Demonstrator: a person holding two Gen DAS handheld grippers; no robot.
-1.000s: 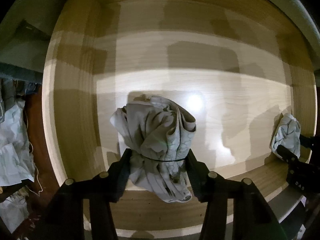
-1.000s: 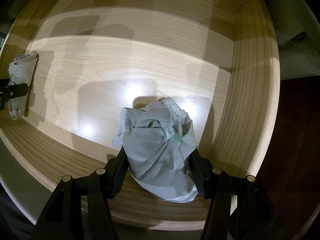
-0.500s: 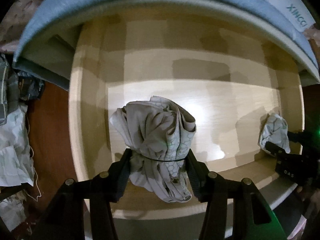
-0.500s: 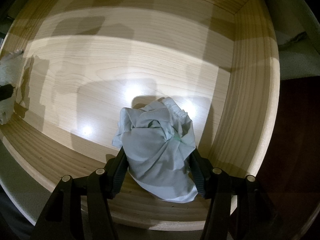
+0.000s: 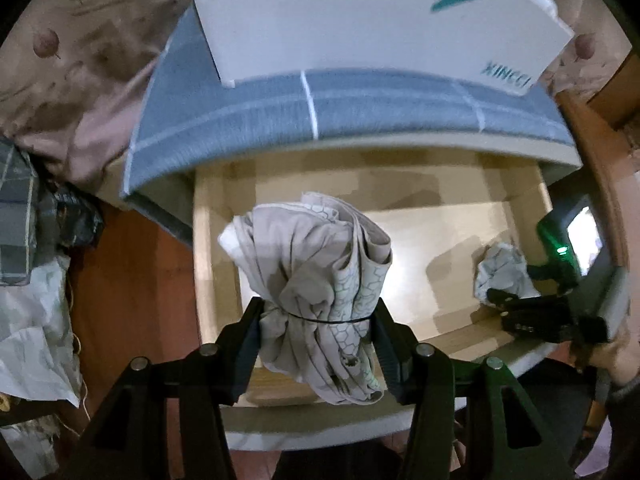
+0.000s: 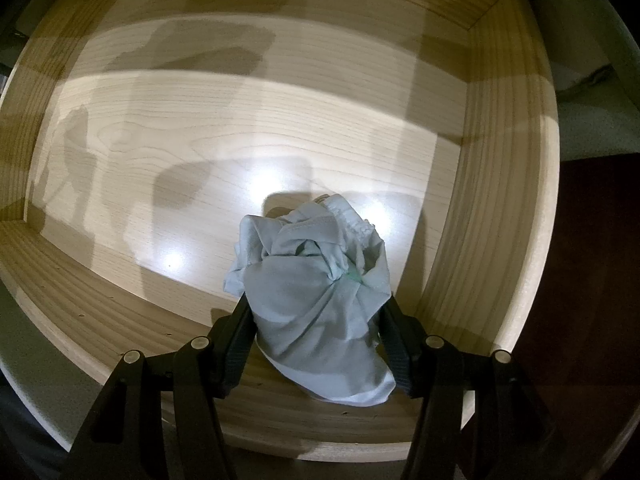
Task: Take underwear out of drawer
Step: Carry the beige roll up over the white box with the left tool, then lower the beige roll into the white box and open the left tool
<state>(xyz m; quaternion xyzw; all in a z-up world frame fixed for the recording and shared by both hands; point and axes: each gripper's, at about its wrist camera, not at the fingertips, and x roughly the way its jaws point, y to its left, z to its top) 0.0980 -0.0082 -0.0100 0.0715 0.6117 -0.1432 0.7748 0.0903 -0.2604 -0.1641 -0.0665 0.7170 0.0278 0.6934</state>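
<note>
Two bundles of underwear were in our grasp, one per gripper. Our left gripper [image 5: 316, 320] was clamped on a beige bundle [image 5: 312, 276] printed with a fine honeycomb pattern, cinched by a thin dark band and bunched into deep folds; we held it above the front edge of the open wooden drawer [image 5: 216, 264]. Our right gripper [image 6: 318, 328] squeezed a pale grey-blue bundle [image 6: 316, 304], crumpled, with a ruffled elastic hem showing at its top; it sat low inside the drawer, near the right wall and over the front board. Above the drawer lay a grey-blue mattress [image 5: 248, 120].
</note>
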